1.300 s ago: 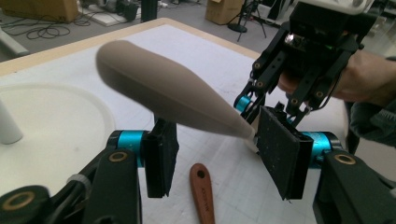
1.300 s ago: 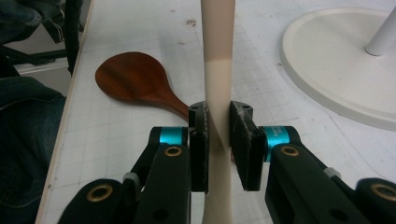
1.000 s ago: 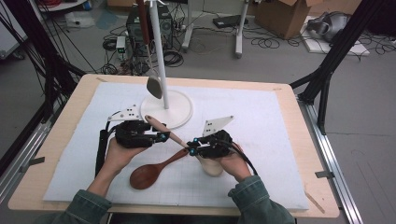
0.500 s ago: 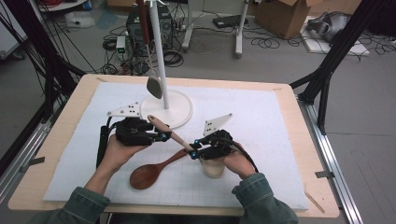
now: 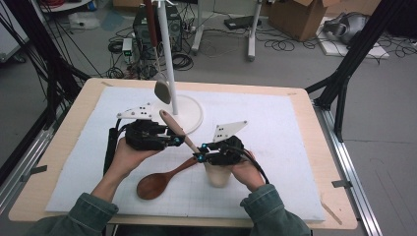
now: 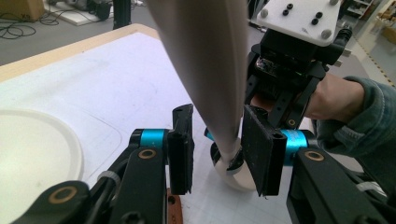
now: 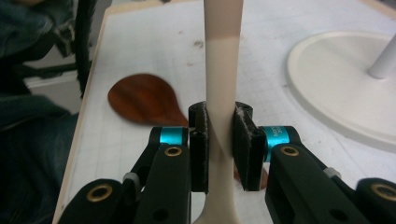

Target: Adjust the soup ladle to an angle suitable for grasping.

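A beige utensil [image 5: 178, 130] slants up and to the left out of a pale cup [image 5: 218, 175] under the person's right hand. My right gripper [image 5: 199, 152] is shut on its handle [image 7: 222, 60] just above the cup, its jaws having just been closing, with both pads pressed on it [image 7: 219, 140]. My left gripper [image 5: 174, 136] stands open around the handle higher up. In the left gripper view the handle [image 6: 210, 70] leans on the right pad [image 6: 257, 149], with a gap to the left pad [image 6: 182, 149]. A brown wooden spoon [image 5: 152, 184] lies on the white mat.
A white stand with a round base [image 5: 191, 112] and a pole [image 5: 167, 59] rises behind the grippers, with a grey spoon [image 5: 162, 90] hanging beside it. The white mat [image 5: 275, 132] covers the wooden table. The base [image 7: 341, 79] lies close to the right gripper.
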